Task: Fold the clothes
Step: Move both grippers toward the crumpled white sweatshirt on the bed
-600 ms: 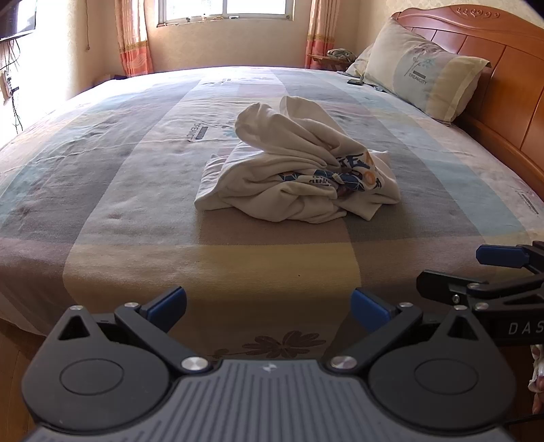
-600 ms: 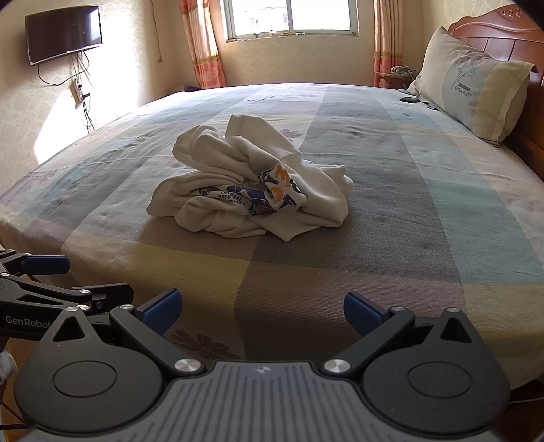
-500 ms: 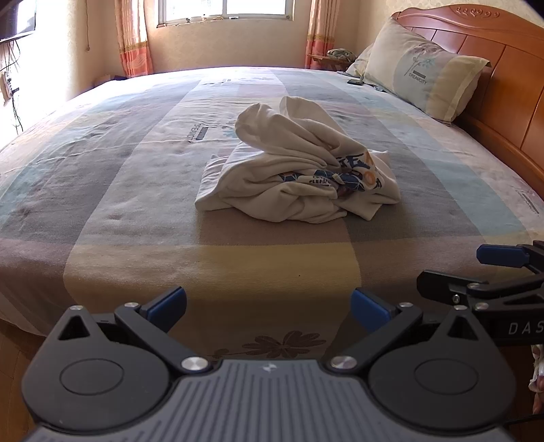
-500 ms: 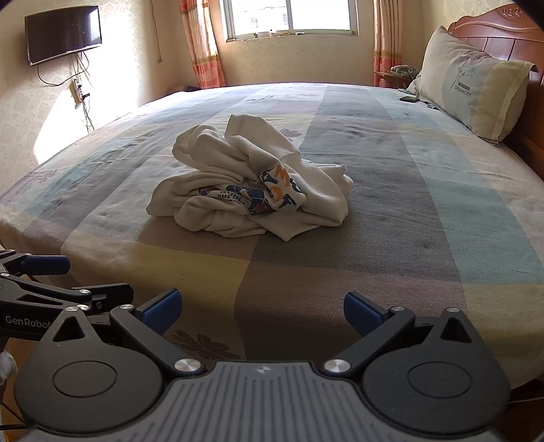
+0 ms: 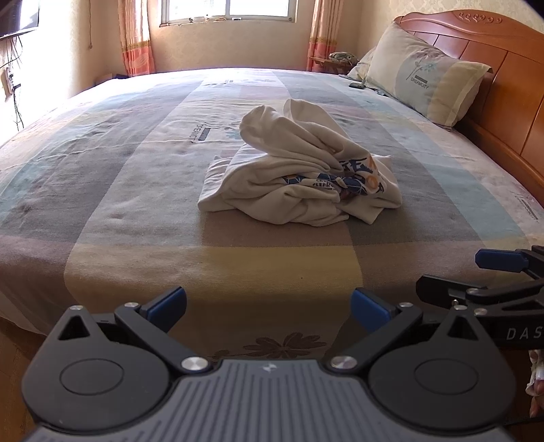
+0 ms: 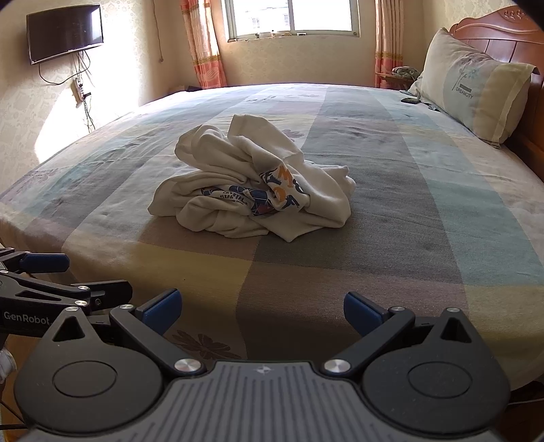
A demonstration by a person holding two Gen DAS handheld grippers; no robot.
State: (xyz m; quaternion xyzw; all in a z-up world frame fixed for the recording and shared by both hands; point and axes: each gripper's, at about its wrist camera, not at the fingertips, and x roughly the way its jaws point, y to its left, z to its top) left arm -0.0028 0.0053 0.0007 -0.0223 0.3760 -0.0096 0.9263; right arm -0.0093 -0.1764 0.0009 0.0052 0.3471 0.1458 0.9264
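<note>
Crumpled cream cotton T-shirt with blue-orange print (image 5: 299,180) heaped mid-bed on wide bed with faded colour-block cotton cover (image 5: 136,190); left claw (image 5: 268,304) and right claw (image 6: 261,307) both spread wide, empty, at near bed edge, well apart from shirt; carved orange wooden headboard (image 5: 493,61) right, printed pillow (image 6: 472,91) against it; wall-mounted black TV (image 6: 64,32) left; sunlit window (image 6: 292,18) behind, striped curtains

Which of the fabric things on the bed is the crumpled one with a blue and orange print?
The white shirt, heaped mid-bed. The pillow stands smooth against the headboard.
</note>
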